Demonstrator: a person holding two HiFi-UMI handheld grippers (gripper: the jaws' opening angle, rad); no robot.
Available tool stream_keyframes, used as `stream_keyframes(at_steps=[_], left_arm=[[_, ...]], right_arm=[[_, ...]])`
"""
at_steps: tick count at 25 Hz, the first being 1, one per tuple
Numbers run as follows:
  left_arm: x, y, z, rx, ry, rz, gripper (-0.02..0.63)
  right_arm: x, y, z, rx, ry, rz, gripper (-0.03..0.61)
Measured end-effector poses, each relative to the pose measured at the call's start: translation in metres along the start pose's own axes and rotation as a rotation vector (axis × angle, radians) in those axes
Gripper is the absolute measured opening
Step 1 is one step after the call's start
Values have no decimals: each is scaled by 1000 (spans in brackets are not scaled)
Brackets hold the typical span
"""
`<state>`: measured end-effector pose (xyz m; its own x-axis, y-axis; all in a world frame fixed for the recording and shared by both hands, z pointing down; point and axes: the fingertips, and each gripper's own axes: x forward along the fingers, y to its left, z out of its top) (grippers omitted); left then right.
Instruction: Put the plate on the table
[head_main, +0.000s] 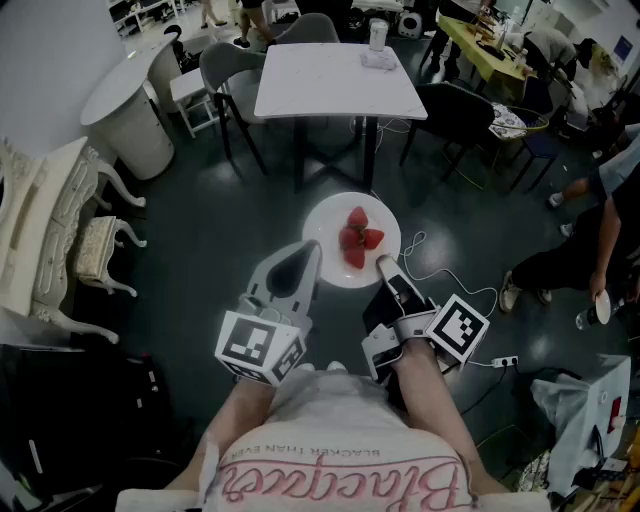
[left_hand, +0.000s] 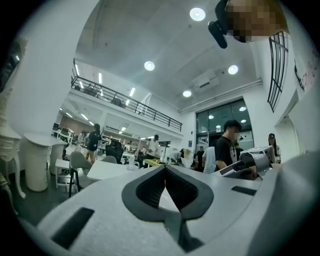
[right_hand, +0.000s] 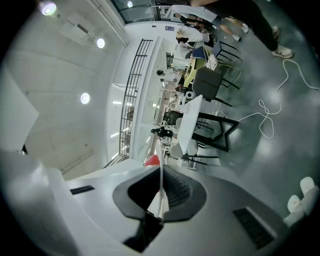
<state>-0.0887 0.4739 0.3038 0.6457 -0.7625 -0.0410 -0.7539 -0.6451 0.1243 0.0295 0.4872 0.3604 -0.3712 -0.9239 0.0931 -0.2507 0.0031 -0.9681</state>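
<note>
A white plate carrying several strawberries hangs in the air above the dark floor, held between both grippers. My left gripper is shut on its left rim, and the plate's edge shows between the jaws. My right gripper is shut on the near right rim; there the plate appears edge-on with a strawberry beside it. The white square table stands ahead, beyond the plate, and is also seen as table and table.
Grey chairs and a black chair surround the table, which bears a cup. A round white table and ornate white bench stand left. A cable and power strip lie right, near people.
</note>
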Motion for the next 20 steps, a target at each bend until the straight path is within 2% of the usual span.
stream_keyframes(at_steps=[20], left_arm=[[15, -24, -6, 0, -15, 40, 5]], right_arm=[[-12, -16, 23, -14, 51, 0, 11]])
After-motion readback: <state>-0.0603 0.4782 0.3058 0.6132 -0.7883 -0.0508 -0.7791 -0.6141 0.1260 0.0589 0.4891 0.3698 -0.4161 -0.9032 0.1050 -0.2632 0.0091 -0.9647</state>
